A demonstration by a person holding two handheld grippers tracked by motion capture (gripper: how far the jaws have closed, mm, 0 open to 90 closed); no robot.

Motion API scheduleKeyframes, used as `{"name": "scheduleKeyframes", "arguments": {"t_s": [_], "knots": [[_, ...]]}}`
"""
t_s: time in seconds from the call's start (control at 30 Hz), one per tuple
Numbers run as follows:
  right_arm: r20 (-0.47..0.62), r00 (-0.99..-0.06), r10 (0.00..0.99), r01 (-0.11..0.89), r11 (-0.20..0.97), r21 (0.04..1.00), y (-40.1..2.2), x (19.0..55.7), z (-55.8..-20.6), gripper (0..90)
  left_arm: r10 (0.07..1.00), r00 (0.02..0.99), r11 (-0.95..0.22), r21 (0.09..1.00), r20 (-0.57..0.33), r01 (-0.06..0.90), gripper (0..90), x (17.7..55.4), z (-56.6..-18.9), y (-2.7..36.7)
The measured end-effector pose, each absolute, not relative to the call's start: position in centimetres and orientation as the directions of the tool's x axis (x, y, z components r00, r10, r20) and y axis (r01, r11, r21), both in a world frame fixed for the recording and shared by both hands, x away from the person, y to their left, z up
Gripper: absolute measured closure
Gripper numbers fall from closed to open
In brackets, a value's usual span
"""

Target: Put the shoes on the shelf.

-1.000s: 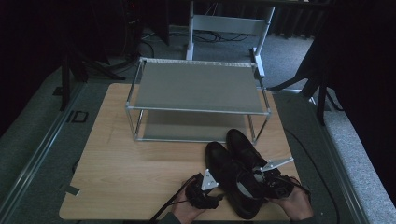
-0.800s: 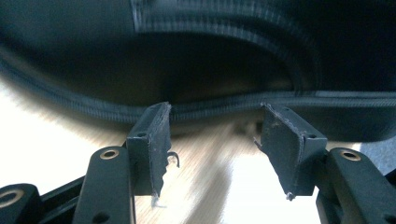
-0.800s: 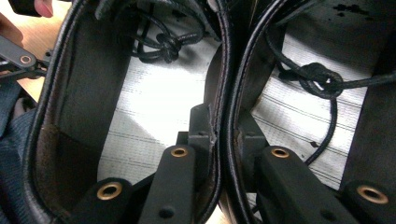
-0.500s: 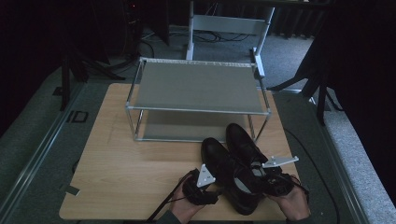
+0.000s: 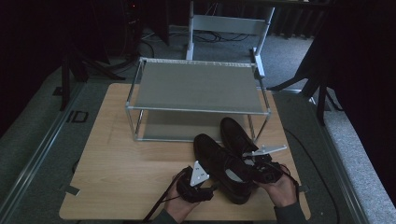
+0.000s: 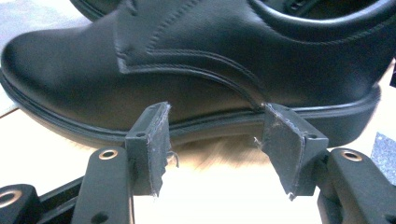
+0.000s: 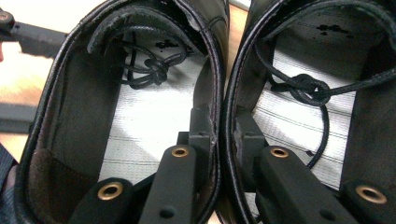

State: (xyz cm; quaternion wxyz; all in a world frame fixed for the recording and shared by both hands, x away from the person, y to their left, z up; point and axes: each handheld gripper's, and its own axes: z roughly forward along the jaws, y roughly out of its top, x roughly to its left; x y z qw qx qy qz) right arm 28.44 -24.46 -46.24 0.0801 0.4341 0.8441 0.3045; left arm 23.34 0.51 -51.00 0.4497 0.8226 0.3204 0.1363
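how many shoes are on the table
2, both black, side by side at the near right of the table, in front of the rack: the left shoe and the right shoe. None seem hidden.

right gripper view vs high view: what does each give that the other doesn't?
Right gripper view alone: the right gripper shut on the touching inner walls of the two black shoes, one jaw inside each; grey insoles and knotted laces inside.

High view alone: the two-tier metal rack behind the shoes on the wooden table, and the left gripper beside the left shoe.

Both: the pair side by side, gripped at the heel end.
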Motion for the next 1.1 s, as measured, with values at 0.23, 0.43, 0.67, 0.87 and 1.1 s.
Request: {"name": "scheduleKeyframes", "arguments": {"t_s": [0.23, 0.43, 0.67, 0.87, 1.1], "knots": [[0.118, -0.600, 0.791, 0.682, 0.428, 0.593, -23.6, 29.5, -45.9, 81.1, 0.649, 0.759, -0.398, 0.825, -0.056, 0.401, 41.6, 23.3, -50.9, 0.2], [0.104, -0.588, 0.802, 0.678, 0.419, 0.605, -22.5, 30.4, -45.7, 81.0, 0.670, 0.741, -0.393, 0.821, -0.054, 0.415, 38.3, 23.7, -50.8, 0.3], [0.101, -0.581, 0.807, 0.673, 0.408, 0.617, -21.2, 31.6, -45.4, 81.0, 0.694, 0.719, -0.386, 0.821, -0.042, 0.420, 32.8, 24.1, -50.8, 0.3], [0.105, -0.574, 0.812, 0.675, 0.397, 0.621, -20.3, 32.5, -45.3, 81.0, 0.706, 0.707, -0.382, 0.818, -0.043, 0.431, 30.4, 24.6, -50.9, 0.3], [0.121, -0.558, 0.821, 0.692, 0.379, 0.614, -20.0, 33.6, -45.7, 80.9, 0.716, 0.697, -0.382, 0.813, -0.040, 0.439, 29.8, 24.9, -51.1, 0.3]]}}
